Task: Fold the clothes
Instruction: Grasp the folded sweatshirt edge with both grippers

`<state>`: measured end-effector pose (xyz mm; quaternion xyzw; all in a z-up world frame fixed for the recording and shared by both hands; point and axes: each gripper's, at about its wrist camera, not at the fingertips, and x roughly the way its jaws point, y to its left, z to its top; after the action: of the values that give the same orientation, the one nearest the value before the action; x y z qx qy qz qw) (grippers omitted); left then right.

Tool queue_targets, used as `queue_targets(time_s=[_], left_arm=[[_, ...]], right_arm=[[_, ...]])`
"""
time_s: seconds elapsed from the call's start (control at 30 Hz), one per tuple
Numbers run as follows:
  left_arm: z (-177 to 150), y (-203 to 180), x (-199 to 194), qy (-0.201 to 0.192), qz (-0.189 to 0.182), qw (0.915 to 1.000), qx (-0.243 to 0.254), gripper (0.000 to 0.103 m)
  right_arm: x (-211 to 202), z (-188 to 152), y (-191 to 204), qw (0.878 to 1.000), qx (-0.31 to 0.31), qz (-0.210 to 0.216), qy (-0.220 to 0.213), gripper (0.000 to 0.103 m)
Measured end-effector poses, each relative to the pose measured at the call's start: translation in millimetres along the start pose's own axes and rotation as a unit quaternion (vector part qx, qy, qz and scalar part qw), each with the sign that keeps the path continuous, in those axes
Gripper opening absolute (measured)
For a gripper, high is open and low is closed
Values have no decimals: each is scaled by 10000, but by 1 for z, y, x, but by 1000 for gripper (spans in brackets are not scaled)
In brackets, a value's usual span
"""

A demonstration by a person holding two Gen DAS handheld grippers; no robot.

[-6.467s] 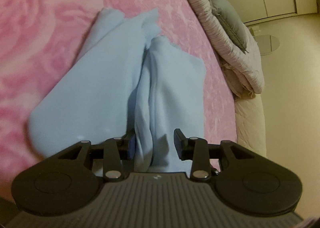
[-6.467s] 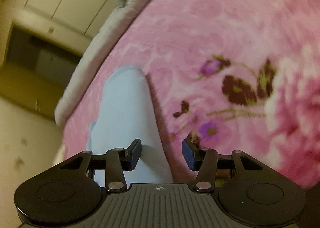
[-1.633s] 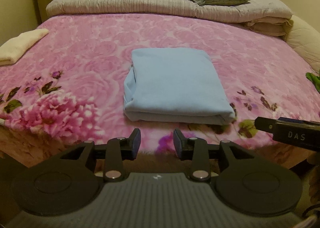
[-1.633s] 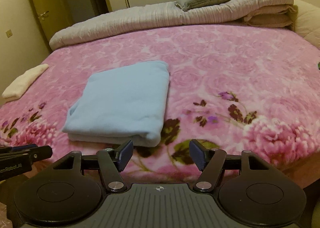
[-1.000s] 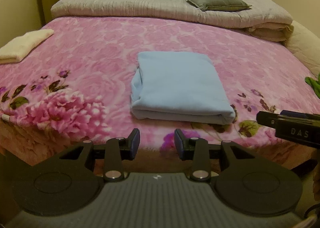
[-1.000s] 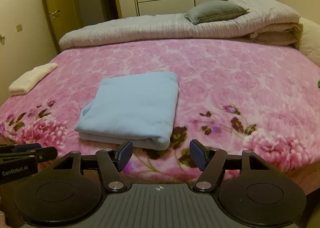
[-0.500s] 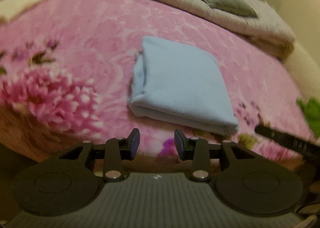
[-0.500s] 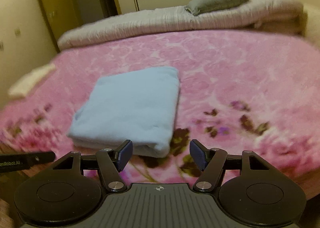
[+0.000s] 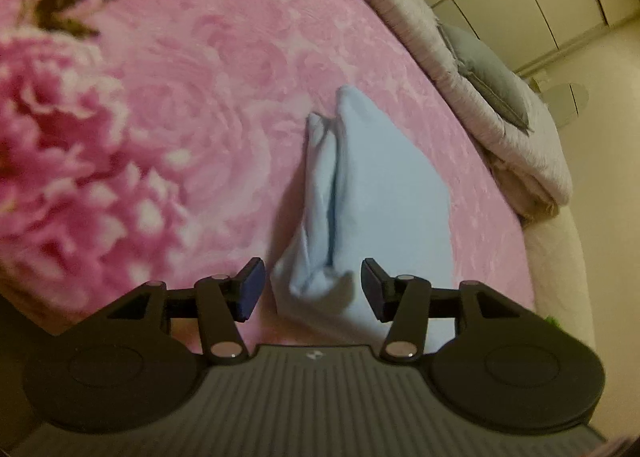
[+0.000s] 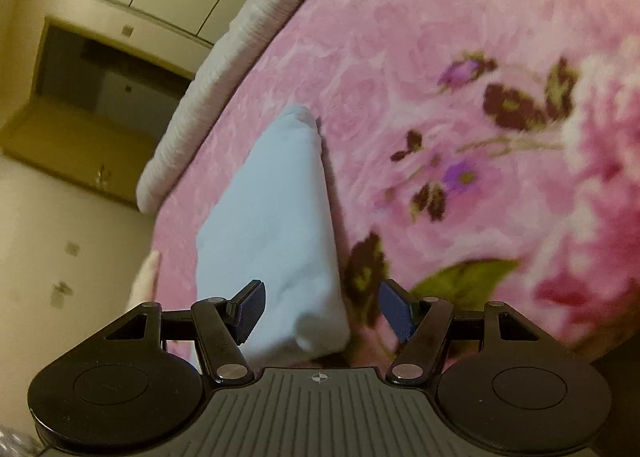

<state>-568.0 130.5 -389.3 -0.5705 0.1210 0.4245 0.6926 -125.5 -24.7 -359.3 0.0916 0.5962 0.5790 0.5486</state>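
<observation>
The near end of the folded light-blue cloth [image 9: 384, 193] drops out of sight behind each claw's black body, so its front edge cannot be made out. Both views are tilted and blurred. One cloth lies on the pink flowered blanket [image 9: 200, 69], near the bed's front edge. Two claws are present. The left claw [image 9: 313, 289] is spreading its jaws, a corner of the cloth between them, pads not pressing. The right claw [image 10: 322, 311] stands spread around the opposite corner [image 10: 320, 333], also not pinching. One grey pillow [image 9: 488, 77] rests on a rolled quilt [image 9: 516, 145].
</observation>
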Motion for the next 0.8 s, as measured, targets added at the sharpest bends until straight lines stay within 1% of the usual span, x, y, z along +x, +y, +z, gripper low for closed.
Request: queue_targets(time_s=[0.1, 0.13, 0.17, 0.27, 0.37, 0.43, 0.5, 0.6, 0.63, 0.67, 0.7, 0.73, 0.77, 0.8], left_arm=[[12, 15, 20, 139, -328, 9984, -450, 48], [16, 18, 26, 170, -396, 9977, -526, 48], [20, 20, 32, 201, -459, 9970, -596, 48], [32, 21, 48, 277, -612, 9960, -593, 48], [42, 14, 64, 401, -745, 9950, -525, 48], [47, 7, 76, 520, -767, 9948, -434, 48], [51, -2, 89, 633, -787, 9944, -302, 48], [54, -12, 102, 783, -881, 9930, 35, 48], [55, -15, 107, 832, -912, 9922, 149, 47], [57, -17, 111, 898, -980, 9908, 239, 42], [58, -17, 116, 956, -1041, 9896, 276, 41], [61, -16, 119, 1010, -1111, 9883, 255, 40], [63, -15, 123, 1064, -1182, 9870, 229, 38], [65, -14, 124, 1105, -1211, 9862, 247, 36]], right_arm=[[14, 8, -3, 9999, 101, 3, 122, 67], [19, 10, -3, 9998, 108, -11, 161, 67], [23, 11, -4, 9998, 112, -12, 191, 67], [34, 17, -2, 9996, 127, 70, 233, 67], [48, 26, -1, 9993, 211, 169, 274, 67], [58, 33, -1, 9987, 286, 264, 329, 67], [69, 40, -1, 9980, 328, 387, 389, 67], [84, 47, -1, 9966, 394, 562, 449, 67], [89, 49, 1, 9965, 349, 591, 478, 67], [94, 51, 2, 9963, 294, 622, 509, 67], [99, 53, 4, 9961, 206, 656, 549, 66], [104, 55, 6, 9959, 107, 676, 599, 65], [109, 57, 5, 9955, 41, 681, 652, 60], [114, 59, 5, 9951, -24, 686, 705, 49]])
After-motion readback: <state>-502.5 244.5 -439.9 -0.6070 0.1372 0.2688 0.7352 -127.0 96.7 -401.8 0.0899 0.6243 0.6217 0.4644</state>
